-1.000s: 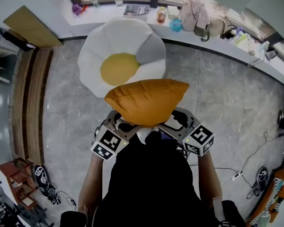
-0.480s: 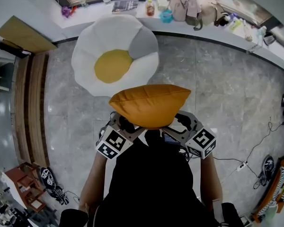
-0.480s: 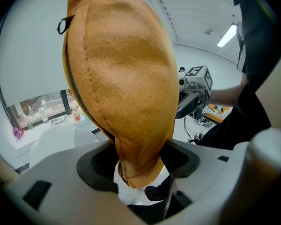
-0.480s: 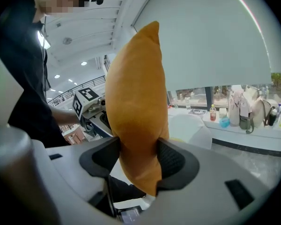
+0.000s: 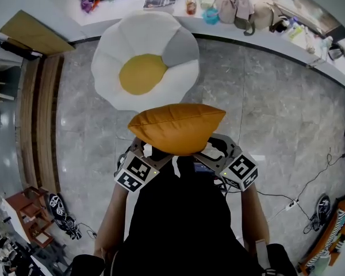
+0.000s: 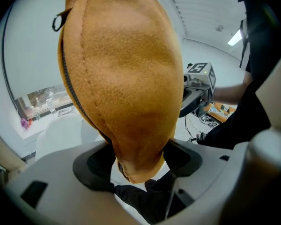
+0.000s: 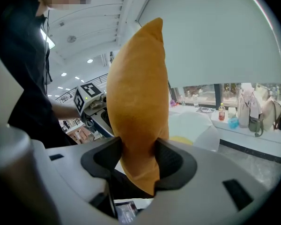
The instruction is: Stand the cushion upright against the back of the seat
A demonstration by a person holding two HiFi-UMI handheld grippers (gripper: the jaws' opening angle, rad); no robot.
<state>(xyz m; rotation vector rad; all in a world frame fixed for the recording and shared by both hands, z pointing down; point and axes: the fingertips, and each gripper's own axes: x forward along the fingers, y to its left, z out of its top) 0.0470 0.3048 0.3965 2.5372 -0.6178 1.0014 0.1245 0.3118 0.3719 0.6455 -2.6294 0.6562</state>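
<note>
Cushion [image 5: 177,128], orange, is carried in the air before your chest, short of the seat [image 5: 112,56] and not yet on it. You see its far edge overlap the seat's near petals in the head view.

Floor [image 5: 264,114]: grey stone tiles on which you stand.

Window ledge [image 5: 121,7]: a long white shelf behind the seat, carrying bottles and bags.

Seat: a white, petal-edged pad with a yellow centre and one grey petal, lying below the ledge.

Your forearms: the left forearm [image 5: 112,217] and the right forearm [image 5: 253,217] reach forward on either side of your dark torso and angle inward, so that the two grippers converge under the cushion's near edge.

Cushion, detail: its long axis runs from your left to your right. The left gripper view shows a zip along one seam [image 6: 72,93].

Left gripper [image 5: 149,152] [image 6: 136,161]: clamped on the cushion's left corner, which fills the gap between both pads. Its jaws have just been opening a little.

Right gripper [image 5: 211,148] [image 7: 138,161]: clamped on the right end, the pads denting the fabric. Its jaws have just been closing a little.

Marker cubes [image 5: 137,174]: one sits at the near end of each gripper, at your waist.
</note>
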